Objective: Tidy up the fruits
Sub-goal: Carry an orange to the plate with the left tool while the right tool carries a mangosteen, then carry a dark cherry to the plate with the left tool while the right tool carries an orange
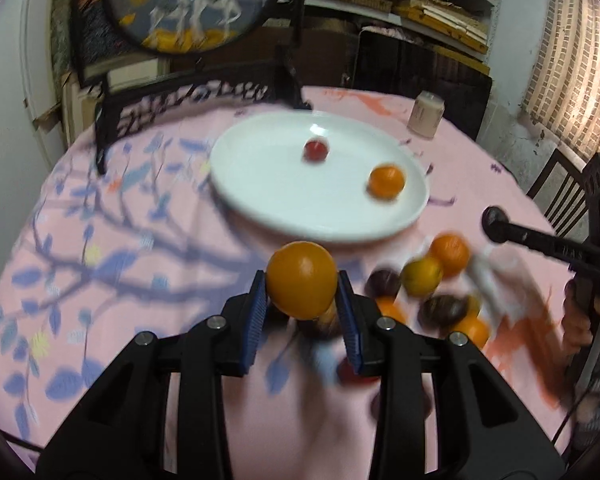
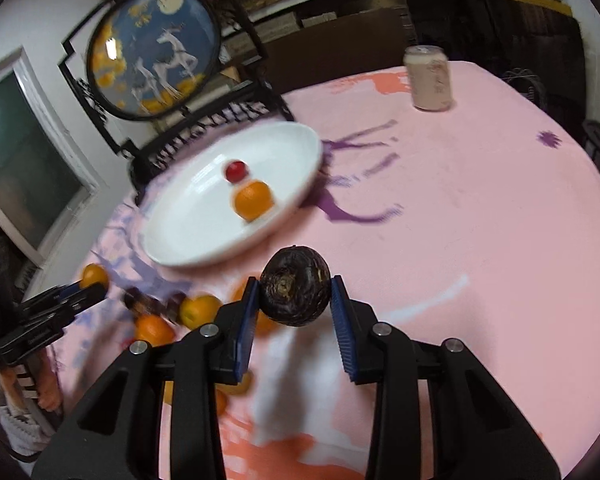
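I've got both hands loaded, mid-carry toward the white plate. Left hand-held gripper is pinching an orange between its blue pads, held above the pink tabletop just short of the plate's near rim. Right hand-held gripper is clamped on a dark, wrinkled round fruit, prob. a passion fruit, also near the plate's edge.

Plate already holds a small red fruit and a mandarin, apart from each other. Rest of the pile, oranges plus dark ones, sits on the cloth beside the plate, to my right.

Next, I reckon: move each fruit fwd over the plate, lower, let go on bare white, w/o knocking the two already there. Round stuff may roll. Orange skin looks smooth and glossy; frames are motion-blurred.
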A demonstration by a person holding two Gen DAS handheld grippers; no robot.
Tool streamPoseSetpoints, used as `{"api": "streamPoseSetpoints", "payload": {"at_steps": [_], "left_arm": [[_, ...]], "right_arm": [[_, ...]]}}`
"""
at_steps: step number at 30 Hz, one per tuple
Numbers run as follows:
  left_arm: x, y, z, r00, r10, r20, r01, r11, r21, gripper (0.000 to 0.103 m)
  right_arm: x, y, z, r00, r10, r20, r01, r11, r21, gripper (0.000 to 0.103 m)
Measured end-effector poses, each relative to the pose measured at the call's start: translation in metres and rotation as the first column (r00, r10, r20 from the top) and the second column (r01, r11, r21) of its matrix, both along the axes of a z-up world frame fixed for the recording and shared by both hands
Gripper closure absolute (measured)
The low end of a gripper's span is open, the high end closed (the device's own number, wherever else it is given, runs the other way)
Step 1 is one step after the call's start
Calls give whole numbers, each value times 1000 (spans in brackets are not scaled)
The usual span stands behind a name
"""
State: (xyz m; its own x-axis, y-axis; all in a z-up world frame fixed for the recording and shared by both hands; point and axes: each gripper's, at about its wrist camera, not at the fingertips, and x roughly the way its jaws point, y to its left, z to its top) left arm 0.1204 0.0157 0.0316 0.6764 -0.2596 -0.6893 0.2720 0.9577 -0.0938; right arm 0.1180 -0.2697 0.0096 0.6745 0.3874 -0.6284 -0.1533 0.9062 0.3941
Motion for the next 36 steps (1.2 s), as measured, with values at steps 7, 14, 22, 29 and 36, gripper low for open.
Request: {"api": "streamPoseSetpoints", "payload": {"at_steps": [7,14,22,29,36], "left_arm": [[64,-27,8,1000,14,-24,-14,1000,-22,68],[81,-15,-12,997,39,-60,-43,998,-55,54],[52,-4,-2,998,62,20,-62,998,-3,33],[10,28,-23,992,127,-5,-127,992,-15,24],[0,37,-35,989,141,-48,-143,989,-43,24]], "right_arm": [[47,55,21,992,125,-16,-125,992,17,67],[62,62,17,996,80,36,-79,997,-18,37],[39,30,15,999,36,26,-37,998,46,37],[13,8,7,999,-36,18,35,997,71,25],[4,-3,2,998,-70,1,70,994,82,23]]}}
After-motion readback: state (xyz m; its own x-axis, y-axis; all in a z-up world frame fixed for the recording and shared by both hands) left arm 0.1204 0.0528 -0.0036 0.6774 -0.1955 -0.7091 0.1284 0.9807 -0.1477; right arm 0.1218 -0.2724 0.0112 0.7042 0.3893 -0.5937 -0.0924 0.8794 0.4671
